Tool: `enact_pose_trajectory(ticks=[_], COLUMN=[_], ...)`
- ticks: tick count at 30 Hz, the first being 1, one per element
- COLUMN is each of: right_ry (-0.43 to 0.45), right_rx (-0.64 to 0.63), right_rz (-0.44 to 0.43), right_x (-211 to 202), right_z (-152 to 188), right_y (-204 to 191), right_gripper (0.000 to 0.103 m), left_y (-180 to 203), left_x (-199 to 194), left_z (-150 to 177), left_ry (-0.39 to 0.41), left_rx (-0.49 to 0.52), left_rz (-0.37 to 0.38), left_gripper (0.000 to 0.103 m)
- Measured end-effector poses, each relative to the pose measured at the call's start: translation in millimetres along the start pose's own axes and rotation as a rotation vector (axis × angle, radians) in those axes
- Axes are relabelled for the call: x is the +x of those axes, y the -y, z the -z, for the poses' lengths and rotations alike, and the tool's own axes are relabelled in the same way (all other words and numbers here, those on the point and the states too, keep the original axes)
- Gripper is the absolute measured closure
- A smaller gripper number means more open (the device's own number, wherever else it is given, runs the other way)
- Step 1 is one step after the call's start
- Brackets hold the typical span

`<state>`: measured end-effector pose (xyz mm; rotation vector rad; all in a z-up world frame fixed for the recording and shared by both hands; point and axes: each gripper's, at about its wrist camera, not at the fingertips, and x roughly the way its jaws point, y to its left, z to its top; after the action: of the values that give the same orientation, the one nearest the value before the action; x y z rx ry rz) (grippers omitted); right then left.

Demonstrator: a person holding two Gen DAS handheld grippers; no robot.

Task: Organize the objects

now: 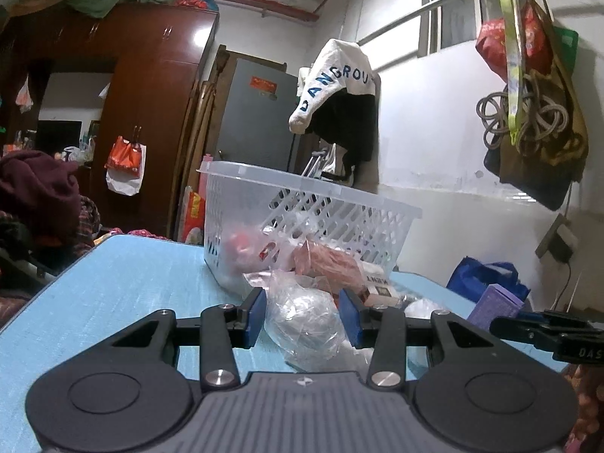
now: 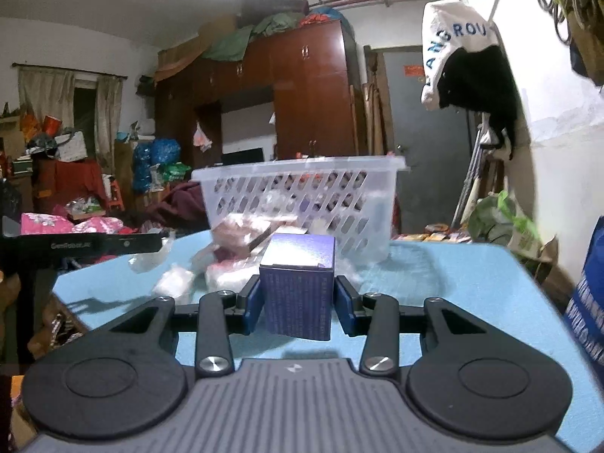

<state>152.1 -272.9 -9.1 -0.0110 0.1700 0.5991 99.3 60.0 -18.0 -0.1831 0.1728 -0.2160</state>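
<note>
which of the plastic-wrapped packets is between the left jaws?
The clear bag with a silvery-white ball, closest to the camera, sits between the left gripper jaws. The pink-filled packet lies farther back, against the basket.

Left tool [image 1: 305, 315] pads pressed on a clear bag, right tool [image 2: 298, 304] clamping a purple box
</note>
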Motion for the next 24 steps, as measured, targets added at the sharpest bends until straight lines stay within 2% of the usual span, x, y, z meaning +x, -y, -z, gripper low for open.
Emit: enact_pose_trajectory(ticks=[3, 5, 7, 9, 13, 15, 18, 19, 20, 21, 22, 24], right_ry=[0.035, 0.068, 0.104, 0.102, 0.01, -0.017, -0.045, -0.042, -0.038, -0.027, -0.001, 0.051], right_rx=[-0.014, -0.03, -0.051, -0.081, -0.099, -0.095, -0.066, -0.057, -0.05, -0.043, -0.033, -0.007], right_rz=[-0.01, -0.024, -0.023, 0.0, 0.048, 0.083, 0.075, 0.075, 0.082, 0.089, 0.093, 0.054], right_x=[3.6, 11.3, 26.3, 50.1, 113.1, 133.4, 147.2, 144.2, 142.0, 135.3, 123.3, 94.1], right_z=[-23.7, -51.8, -85.3, -113.9, -147.6, -150.4, -143.7, -140.5, -137.9, -134.8, -129.6, -114.7], right_y=[0.7, -0.7, -2.8, -5.1, -0.6, 2.3, 7.9, 10.4, 11.3, 12.1, 12.7, 13.6], right_gripper=[0.059, 0.059, 0.059, 0.059, 0.06, 0.059, 0.056, 0.041, 0.029, 0.005, 0.0, 0.0], left_y=[-0.7, 2.1, 6.8, 13.9, 21.8, 20.6, 9.5, 6.9, 5.2, 4.2, 3.5, 3.7], left_x=[-0.8, 0.1, 5.6, 21.5, 73.8, 100.5, 127.4, 132.2, 135.2, 135.8, 130.9, 109.8], left_z=[-12.0, -31.1, -59.5, -93.6, -139.6, -145.1, -139.5, -136.0, -133.2, -129.8, -127.6, -121.2], left_ry=[0.022, 0.057, 0.093, 0.101, 0.038, -0.013, -0.043, -0.049, -0.062, -0.068, -0.061, -0.021], left_rx=[-0.016, -0.009, -0.003, 0.004, -0.018, -0.031, -0.085, -0.091, -0.089, -0.087, -0.082, -0.074], left_rz=[0.021, 0.037, 0.058, 0.075, 0.064, 0.027, 0.02, 0.021, 0.023, 0.028, 0.032, 0.034], left_gripper=[0.056, 0.056, 0.056, 0.056, 0.056, 0.056, 0.055, 0.042, 0.021, 0.016, 0.016, 0.016])
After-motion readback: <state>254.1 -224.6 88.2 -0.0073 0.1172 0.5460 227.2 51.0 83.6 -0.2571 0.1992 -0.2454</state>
